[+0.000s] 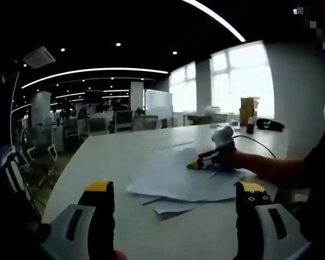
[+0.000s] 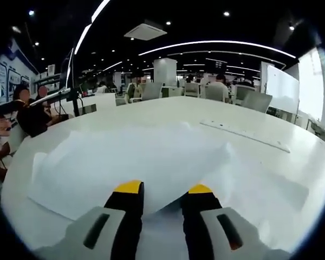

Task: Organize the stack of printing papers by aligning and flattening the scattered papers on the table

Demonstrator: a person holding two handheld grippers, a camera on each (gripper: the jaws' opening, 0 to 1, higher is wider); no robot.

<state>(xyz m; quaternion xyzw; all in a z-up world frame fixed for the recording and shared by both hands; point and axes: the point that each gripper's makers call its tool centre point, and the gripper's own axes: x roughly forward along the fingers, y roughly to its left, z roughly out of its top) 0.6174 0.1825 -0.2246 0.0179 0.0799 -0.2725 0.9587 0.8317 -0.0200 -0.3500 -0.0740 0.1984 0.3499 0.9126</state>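
A loose pile of white printing papers (image 1: 176, 179) lies fanned out on the white table (image 1: 119, 146), sheets askew with corners sticking out. My left gripper (image 1: 176, 187) hangs open and wide above the table's near edge, short of the pile, holding nothing. A person's hand brings my right gripper (image 1: 197, 163) in from the right, its tips low on top of the pile. In the right gripper view, the right gripper (image 2: 164, 188) has its jaws somewhat apart over the papers (image 2: 130, 157), a sheet's edge running beneath the gap.
A cardboard box (image 1: 249, 108), a dark bottle (image 1: 251, 127) and a black object (image 1: 270, 124) stand at the table's far end. A long white strip (image 2: 244, 135) lies on the table (image 2: 271, 179) beyond the papers. Seated people (image 2: 30, 116) and office chairs (image 1: 40, 143) surround it.
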